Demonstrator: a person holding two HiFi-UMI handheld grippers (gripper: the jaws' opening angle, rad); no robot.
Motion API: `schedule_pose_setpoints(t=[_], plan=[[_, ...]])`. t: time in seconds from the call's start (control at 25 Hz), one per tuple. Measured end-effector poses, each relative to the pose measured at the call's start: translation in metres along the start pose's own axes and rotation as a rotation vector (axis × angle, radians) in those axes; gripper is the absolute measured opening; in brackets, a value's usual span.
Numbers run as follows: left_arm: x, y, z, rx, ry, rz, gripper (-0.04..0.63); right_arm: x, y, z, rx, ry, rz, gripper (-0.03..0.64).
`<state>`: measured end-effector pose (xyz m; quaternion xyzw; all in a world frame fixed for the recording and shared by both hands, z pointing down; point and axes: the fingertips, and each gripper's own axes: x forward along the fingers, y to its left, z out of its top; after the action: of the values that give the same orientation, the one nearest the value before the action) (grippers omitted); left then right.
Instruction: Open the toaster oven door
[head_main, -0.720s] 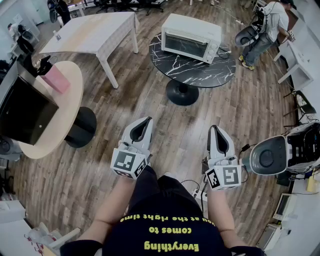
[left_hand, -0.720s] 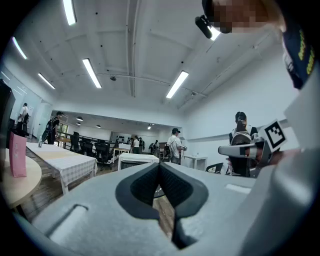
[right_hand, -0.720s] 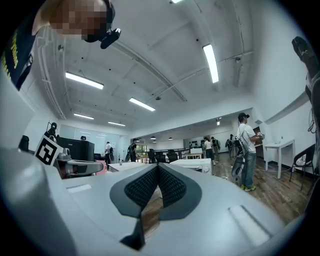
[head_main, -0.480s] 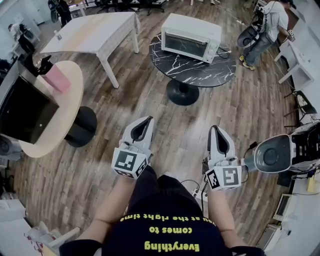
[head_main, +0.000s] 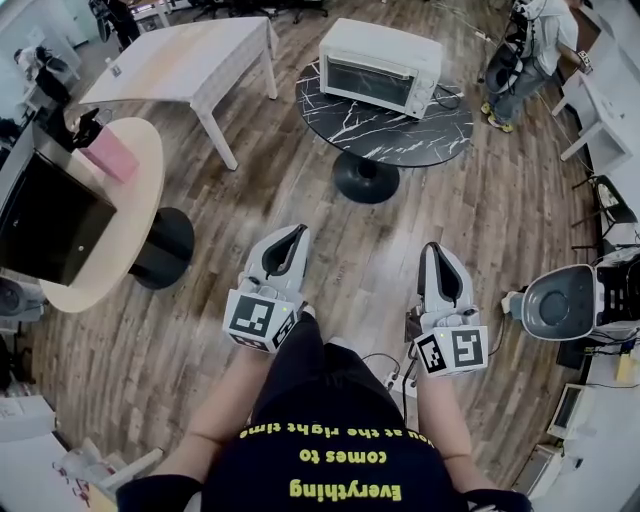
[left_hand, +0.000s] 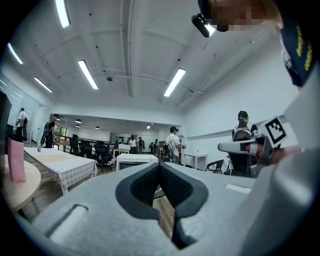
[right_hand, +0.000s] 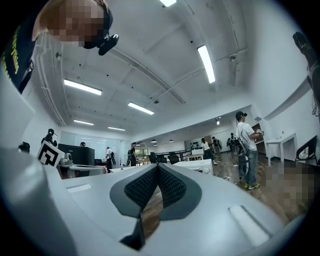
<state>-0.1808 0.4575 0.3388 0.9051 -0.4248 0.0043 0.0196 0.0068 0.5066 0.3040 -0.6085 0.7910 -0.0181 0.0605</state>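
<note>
While left hand-held gripper (head_main: 296, 233), right hand-held gripper (head_main: 432, 248) sit shut, empty; toaster oven (head_main: 380, 66) on marble table (head_main: 395, 132)

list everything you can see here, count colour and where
toaster oven: one, white, door shut, on the marble table
marble table: one, black with white veins, round, top centre
rectangular table: one, pale, top left
round table: one, light wood, left edge
pink box: one, on the round table
black box: one, on the round table, nearer the wearer
bystander: one, pale top and jeans, top right
floor: brown wood planks, throughout
shirt: one, black with yellow print, bottom centre
left gripper: one, white and grey, jaws shut, empty, lower centre
right gripper: one, white and grey, jaws shut, empty, lower right of centre
</note>
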Motion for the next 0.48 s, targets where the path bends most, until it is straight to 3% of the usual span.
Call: schedule_pose_setpoints(t=[0.48], plan=[[0.065,0.032,-0.005,-0.016,0.001,-0.036,-0.003,0.056,-0.024,-0.009,0.000,0.017,-0.022,0.011]])
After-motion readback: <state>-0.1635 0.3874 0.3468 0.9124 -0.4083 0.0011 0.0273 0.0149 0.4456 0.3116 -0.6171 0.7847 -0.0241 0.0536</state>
